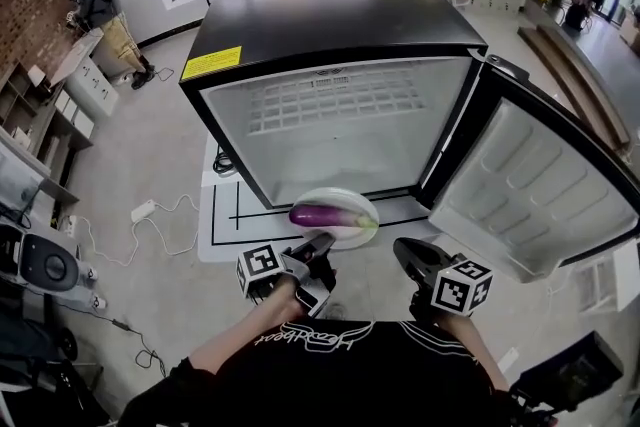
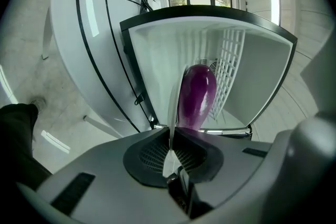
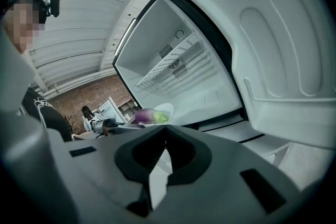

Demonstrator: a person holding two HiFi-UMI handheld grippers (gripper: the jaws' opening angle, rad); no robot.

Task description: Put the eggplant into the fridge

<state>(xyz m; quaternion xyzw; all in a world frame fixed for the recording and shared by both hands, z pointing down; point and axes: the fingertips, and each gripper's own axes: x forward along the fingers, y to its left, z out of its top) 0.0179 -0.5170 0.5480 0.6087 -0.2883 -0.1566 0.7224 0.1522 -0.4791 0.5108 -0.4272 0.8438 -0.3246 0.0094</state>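
Left claw [image 1: 320,245]: clamped on the near rim of a white plate [image 1: 348,198], holding it roughly level just in front of the open fridge [image 1: 330,25], at the lower edge of the opening. Eggplant [image 1: 322,214]: purple with a green cap, lying on that plate, not yet inside the fridge. Right claw [image 1: 408,255]: jaws together with nothing between them, in front of the fridge near its swung-open door [image 1: 530,185].

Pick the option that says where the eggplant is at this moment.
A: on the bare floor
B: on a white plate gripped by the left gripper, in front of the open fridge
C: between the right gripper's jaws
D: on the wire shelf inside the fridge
B: the eggplant lies on the white plate, whose rim the left gripper clamps just in front of the open fridge.
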